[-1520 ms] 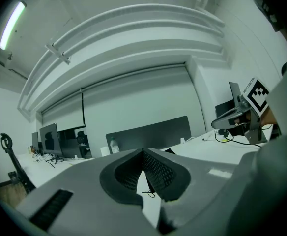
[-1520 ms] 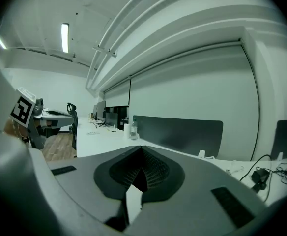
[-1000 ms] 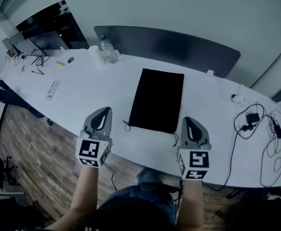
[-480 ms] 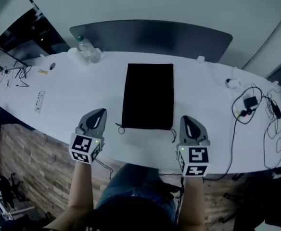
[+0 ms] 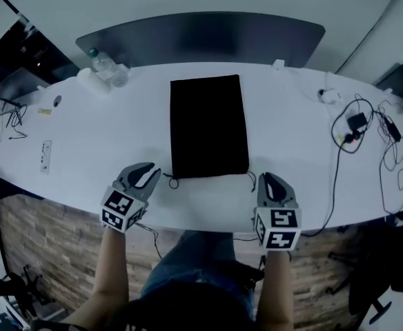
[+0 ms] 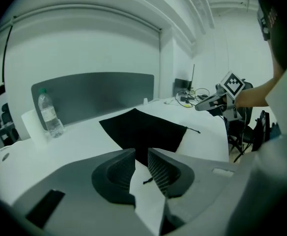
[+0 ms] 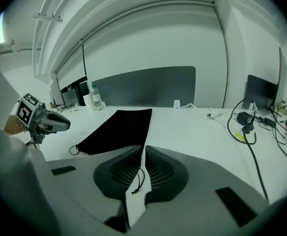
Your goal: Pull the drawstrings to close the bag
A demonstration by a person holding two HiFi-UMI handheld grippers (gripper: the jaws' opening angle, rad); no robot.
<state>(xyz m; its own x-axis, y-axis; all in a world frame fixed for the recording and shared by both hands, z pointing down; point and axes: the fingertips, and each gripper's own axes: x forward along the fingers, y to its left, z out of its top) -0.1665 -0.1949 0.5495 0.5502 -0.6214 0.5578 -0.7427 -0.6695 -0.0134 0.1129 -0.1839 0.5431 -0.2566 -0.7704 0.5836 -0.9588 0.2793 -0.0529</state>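
Note:
A flat black drawstring bag lies on the white table, its mouth toward me. A drawstring sticks out at each near corner: the left cord and the right cord. My left gripper rests just left of the left cord; its jaws are opening, and the cord's tip lies on the table in the gap, untouched. My right gripper sits just right of the right cord, jaws shut. That cord shows through the slit low between them; I cannot tell if it is pinched.
A water bottle and a white roll stand at the back left, in front of a dark partition. A power strip lies at the left. Tangled cables and adapters cover the right end. The table's near edge runs just under both grippers.
Both grippers have come closer to the bag's near corners. The left gripper's jaws have parted. The head camera has swung, so the bag now lies square in front.

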